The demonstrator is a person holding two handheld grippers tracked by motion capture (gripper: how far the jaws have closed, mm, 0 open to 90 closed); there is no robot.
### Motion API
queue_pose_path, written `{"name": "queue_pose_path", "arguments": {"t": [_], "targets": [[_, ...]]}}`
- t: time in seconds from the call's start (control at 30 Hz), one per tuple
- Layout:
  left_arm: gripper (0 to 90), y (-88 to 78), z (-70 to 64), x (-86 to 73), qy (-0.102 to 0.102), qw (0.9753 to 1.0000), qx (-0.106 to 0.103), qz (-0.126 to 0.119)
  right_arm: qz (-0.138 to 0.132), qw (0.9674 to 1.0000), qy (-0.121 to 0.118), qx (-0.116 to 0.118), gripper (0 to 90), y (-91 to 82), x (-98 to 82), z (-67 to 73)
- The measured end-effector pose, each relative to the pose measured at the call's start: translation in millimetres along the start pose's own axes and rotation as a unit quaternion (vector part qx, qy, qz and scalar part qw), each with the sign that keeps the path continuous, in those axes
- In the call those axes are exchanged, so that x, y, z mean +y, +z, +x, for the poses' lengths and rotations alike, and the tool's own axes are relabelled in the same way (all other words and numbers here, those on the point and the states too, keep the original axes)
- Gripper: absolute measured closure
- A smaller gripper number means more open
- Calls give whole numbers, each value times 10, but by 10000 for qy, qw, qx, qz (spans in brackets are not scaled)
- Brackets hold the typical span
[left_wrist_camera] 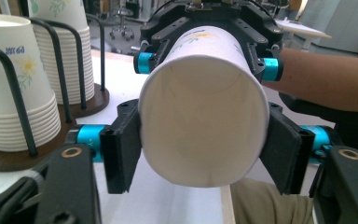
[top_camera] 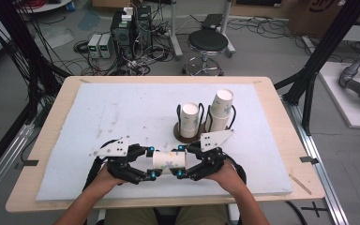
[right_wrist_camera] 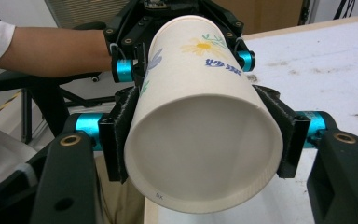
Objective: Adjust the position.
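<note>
paper cup (top_camera: 168,160) lies level, long axis running claw to claw | left claw (top_camera: 152,163) clamps one end | right claw (top_camera: 180,161) clamps the other | both equally near

The worktop (top_camera: 281,140) was a light wooden board with rounded corners. A pale blue-white mat (top_camera: 122,112) covered nearly all of it, so only a narrow wooden border was visible along every edge. The mat had small dark marks and stains, mostly on its left half. Right of the centre, a round dark wooden base (top_camera: 187,136) stood on the mat. It carried black wire holders with two stacks of paper cups (top_camera: 221,110), and the stack closer to the right edge was taller.
</note>
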State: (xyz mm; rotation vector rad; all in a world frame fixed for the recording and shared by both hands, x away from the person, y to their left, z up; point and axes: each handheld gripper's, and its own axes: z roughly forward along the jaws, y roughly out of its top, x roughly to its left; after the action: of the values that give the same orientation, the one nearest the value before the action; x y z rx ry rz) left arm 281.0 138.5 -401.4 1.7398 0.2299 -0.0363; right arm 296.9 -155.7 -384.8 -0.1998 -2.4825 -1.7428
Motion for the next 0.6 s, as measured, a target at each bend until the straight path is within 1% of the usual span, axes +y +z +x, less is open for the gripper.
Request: {"name": "queue_pose_path", "arguments": {"t": [0.07,0.2,0.23,0.3,0.37,0.4,0.47,0.5,0.6], "targets": [[379,-3,-5,10,-39,10000,9,17,5,10000,49,3,370,0,-1,-1],[387,-11,-7,21,-123,9999,3,12,7,10000,69,-7,365,-3,6,-3],[388,-14,-4,21,-138,9999,-4,19,2,10000,52,-49,350,-3,8,-3],[390,-16,-5,21,-146,9999,-9,25,16,9998,106,-137,290,-5,12,2],[389,-19,-5,21,-149,9999,-13,35,-2,9997,184,-157,271,-14,14,1],[390,-22,-6,22,-151,9999,-5,42,-29,9997,183,-173,260,-21,14,-1],[389,-30,-5,25,-146,9999,-6,82,-54,9994,219,-259,210,-31,21,-3],[389,-38,-1,28,-125,9999,11,107,-50,9993,255,-278,210,-39,24,0],[389,-71,10,49,-93,9996,63,242,-68,9993,238,-271,210,-63,32,7]]}}
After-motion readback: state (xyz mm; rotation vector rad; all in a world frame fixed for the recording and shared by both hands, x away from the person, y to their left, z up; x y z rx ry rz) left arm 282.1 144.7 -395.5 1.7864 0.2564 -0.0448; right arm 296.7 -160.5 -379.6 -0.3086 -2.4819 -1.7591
